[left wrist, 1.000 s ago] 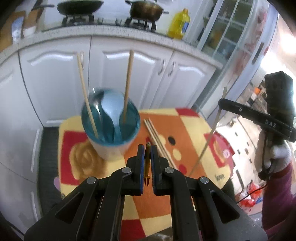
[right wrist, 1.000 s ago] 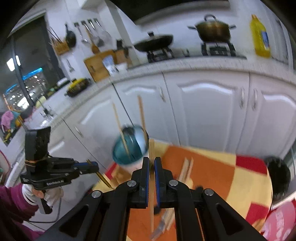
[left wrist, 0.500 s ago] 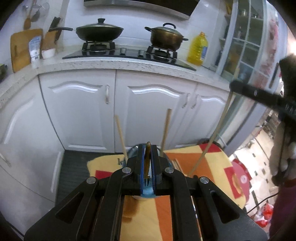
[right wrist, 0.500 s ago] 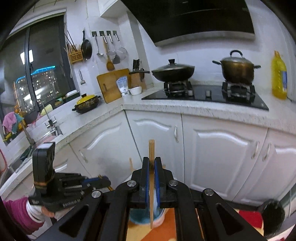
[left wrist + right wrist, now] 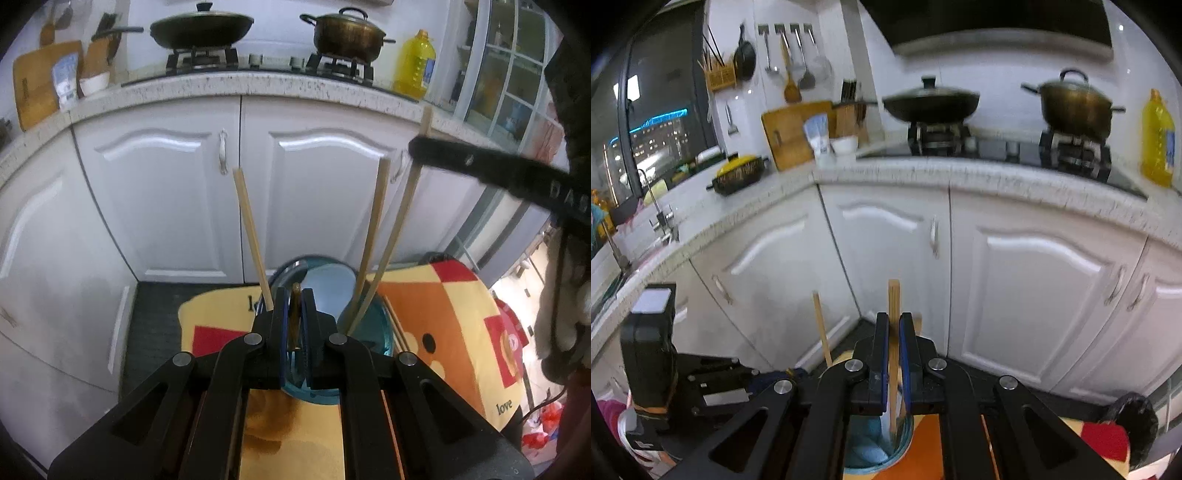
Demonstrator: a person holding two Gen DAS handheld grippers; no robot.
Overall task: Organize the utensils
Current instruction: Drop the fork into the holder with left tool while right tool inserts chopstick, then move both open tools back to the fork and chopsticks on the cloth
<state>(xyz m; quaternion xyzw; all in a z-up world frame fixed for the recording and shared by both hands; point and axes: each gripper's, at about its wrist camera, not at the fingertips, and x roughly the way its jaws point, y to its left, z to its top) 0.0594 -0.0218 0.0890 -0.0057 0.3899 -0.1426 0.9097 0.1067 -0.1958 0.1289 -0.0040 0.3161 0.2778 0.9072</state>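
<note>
A teal cup [image 5: 373,332] stands on a patterned cloth [image 5: 436,295] and holds a white spoon [image 5: 325,291] and two upright chopsticks [image 5: 253,240]. My left gripper [image 5: 294,295] is shut on a thin gold utensil [image 5: 295,314] and hangs right over the cup's mouth. My right gripper [image 5: 421,147] reaches in from the right, shut on a third chopstick [image 5: 400,221] whose lower end slants into the cup. In the right wrist view the right gripper [image 5: 894,321] clamps that chopstick [image 5: 894,299] above the cup [image 5: 864,439]. The left gripper [image 5: 775,376] sits low on the left.
Loose chopsticks [image 5: 397,332] lie on the cloth just right of the cup. White cabinet doors [image 5: 173,206] stand close behind, under a counter with a wok [image 5: 201,31], a pot [image 5: 347,35] and a yellow oil bottle [image 5: 415,64]. A gloved hand [image 5: 561,314] is at the right edge.
Both grippers have moved in over the cup. The right gripper's chopstick swung from beside the cup to having its lower end inside it. The left gripper's gold utensil now hangs over the cup's mouth.
</note>
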